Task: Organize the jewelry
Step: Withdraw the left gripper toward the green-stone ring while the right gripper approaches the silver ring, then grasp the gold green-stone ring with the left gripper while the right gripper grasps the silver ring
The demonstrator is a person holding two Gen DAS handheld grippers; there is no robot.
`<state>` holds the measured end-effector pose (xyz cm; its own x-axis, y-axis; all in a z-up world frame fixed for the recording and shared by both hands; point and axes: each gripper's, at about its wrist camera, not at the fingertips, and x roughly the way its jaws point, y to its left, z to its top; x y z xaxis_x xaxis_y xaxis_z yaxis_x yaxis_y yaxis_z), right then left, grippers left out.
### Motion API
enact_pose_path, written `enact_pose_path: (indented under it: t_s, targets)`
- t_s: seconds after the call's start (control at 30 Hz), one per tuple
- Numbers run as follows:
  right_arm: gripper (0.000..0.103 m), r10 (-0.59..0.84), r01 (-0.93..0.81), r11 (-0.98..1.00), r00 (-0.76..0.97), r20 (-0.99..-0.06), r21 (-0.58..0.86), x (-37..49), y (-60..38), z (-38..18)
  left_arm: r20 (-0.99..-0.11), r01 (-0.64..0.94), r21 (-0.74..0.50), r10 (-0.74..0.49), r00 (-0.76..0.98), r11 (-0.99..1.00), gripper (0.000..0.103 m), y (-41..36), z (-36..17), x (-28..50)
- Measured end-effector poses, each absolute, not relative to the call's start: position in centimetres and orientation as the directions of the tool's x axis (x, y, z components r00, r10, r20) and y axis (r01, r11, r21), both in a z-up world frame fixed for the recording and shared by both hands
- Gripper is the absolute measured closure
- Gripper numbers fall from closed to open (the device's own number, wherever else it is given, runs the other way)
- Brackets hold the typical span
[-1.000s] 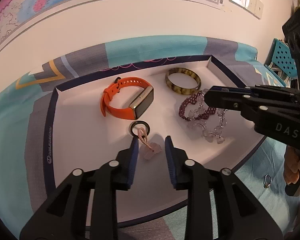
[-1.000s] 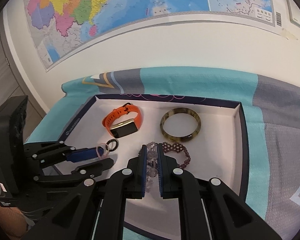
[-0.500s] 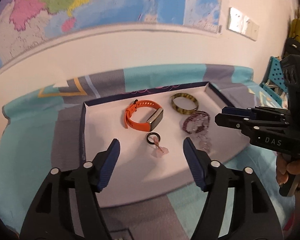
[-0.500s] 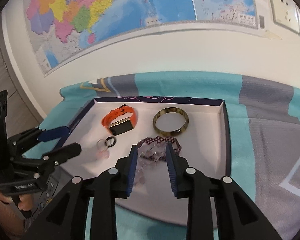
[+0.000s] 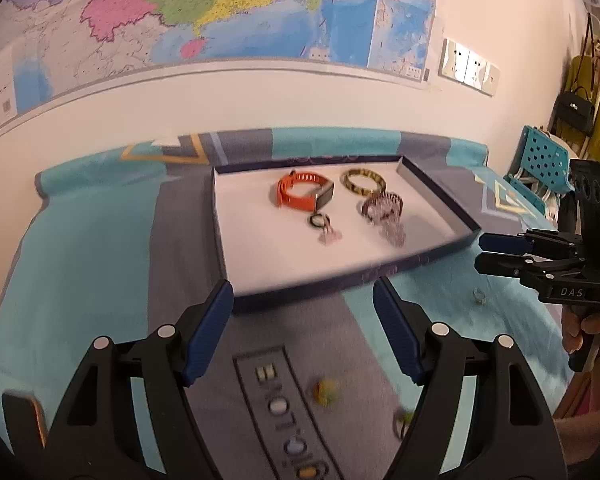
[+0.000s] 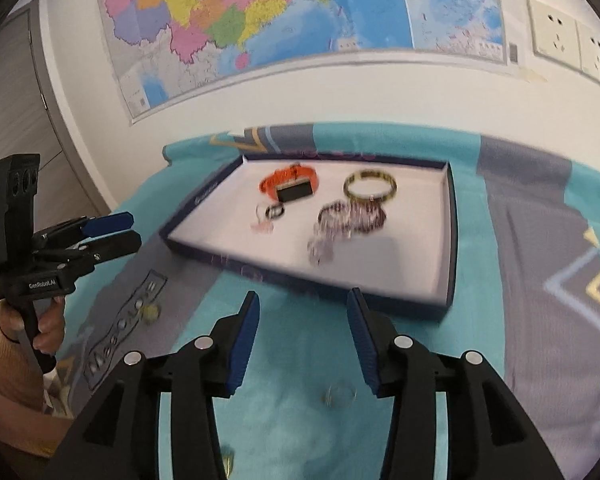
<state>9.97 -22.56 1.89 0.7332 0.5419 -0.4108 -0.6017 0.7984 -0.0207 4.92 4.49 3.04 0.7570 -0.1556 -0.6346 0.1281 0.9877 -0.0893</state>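
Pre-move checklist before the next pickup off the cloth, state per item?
1. Left gripper empty, jaws wide: ok.
2. Right gripper empty, jaws opening: ok.
3. Orange watch, bangle, beaded bracelets and ring charm inside tray: ok.
4. All jewelry in the tray: not ok, a small ring lies on the cloth between the right fingers, more small pieces near the left gripper.
5. Small pieces identifiable: cannot tell, blurred.
6. Grippers apart from each other: ok.
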Motion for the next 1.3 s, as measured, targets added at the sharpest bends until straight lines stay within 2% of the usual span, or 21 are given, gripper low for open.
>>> enact_pose_path:
  t_s: [0.23,0.5,0.93,1.17,1.23,1.3]
  targets:
    - [0.060,0.496,-0.548,0.837,0.747,-0.443,0.013,9.5,-24.8,-0.8,-0.644,0.174,-0.114,-0.206,0.736,0.978,0.031,2.9,1.9,2.4]
    - [0.060,0.476,-0.515,0.856,0.749,-0.461,0.046,9.1,-26.3,-2.5,-0.667,0.341,-0.115,-0.327,0.670,0.933,0.031,-2.5,0.6,0.7]
    - [0.060,0.489,-0.531,0.847,0.746,-0.453,0.040,8.5,-25.4,-2.8,-0.715,0.451,-0.124,-0.395,0.576,0.884,0.031,-7.3,-1.4,-0.2]
    - [0.058,0.488,-0.528,0.848,0.746,-0.454,0.043,8.7,-25.5,-2.9,-0.753,0.482,-0.114,-0.392,0.529,0.869,0.039,-9.5,-2.5,0.5]
    - [0.054,0.491,-0.527,0.848,0.744,-0.453,0.052,8.8,-25.6,-2.8,-0.761,0.483,-0.095,-0.377,0.529,0.870,0.040,-10.2,-2.8,0.7]
    - [0.053,0.494,-0.529,0.847,0.743,-0.452,0.056,8.8,-25.7,-2.8,-0.763,0.488,-0.069,-0.361,0.536,0.870,0.046,-10.7,-2.8,0.6]
